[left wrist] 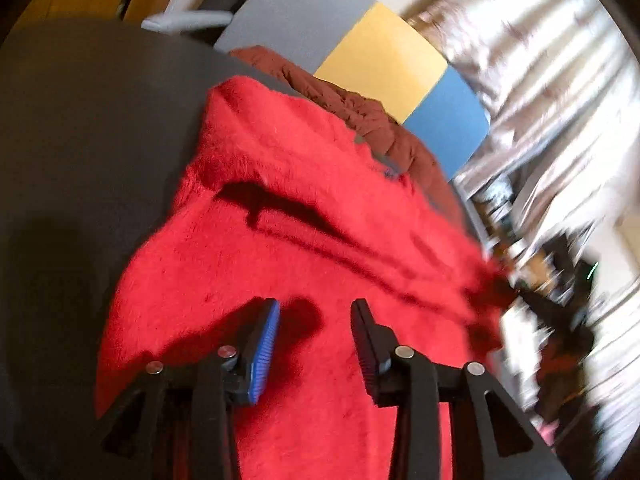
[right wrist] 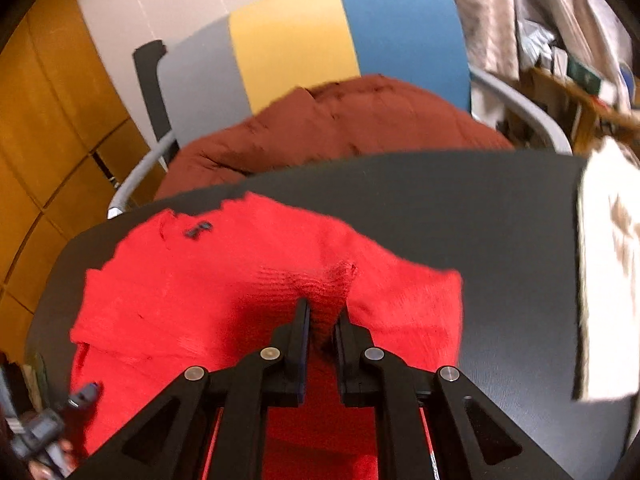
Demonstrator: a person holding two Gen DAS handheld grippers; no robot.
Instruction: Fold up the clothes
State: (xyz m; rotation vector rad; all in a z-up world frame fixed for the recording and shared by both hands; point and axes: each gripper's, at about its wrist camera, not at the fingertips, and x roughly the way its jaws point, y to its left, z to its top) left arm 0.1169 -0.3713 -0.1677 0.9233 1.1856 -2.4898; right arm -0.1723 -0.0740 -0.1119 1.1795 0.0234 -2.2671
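Note:
A fluffy red sweater (left wrist: 300, 240) lies spread on the dark table (left wrist: 80, 120). My left gripper (left wrist: 316, 308) hovers just over its middle, open, with only the sweater's surface below the gap. In the right wrist view the red sweater (right wrist: 200, 292) is bunched into a raised fold, and my right gripper (right wrist: 324, 312) is shut on that fold, the cloth pinched between the black fingers. A small dark label (right wrist: 198, 229) shows near the sweater's far edge.
Behind the table (right wrist: 480, 240) stands a grey, yellow and blue chair (right wrist: 300, 40) with a rust-brown garment (right wrist: 340, 128) piled on its seat. A white folded cloth (right wrist: 608, 280) lies at the table's right edge. Curtains and clutter fill the far right.

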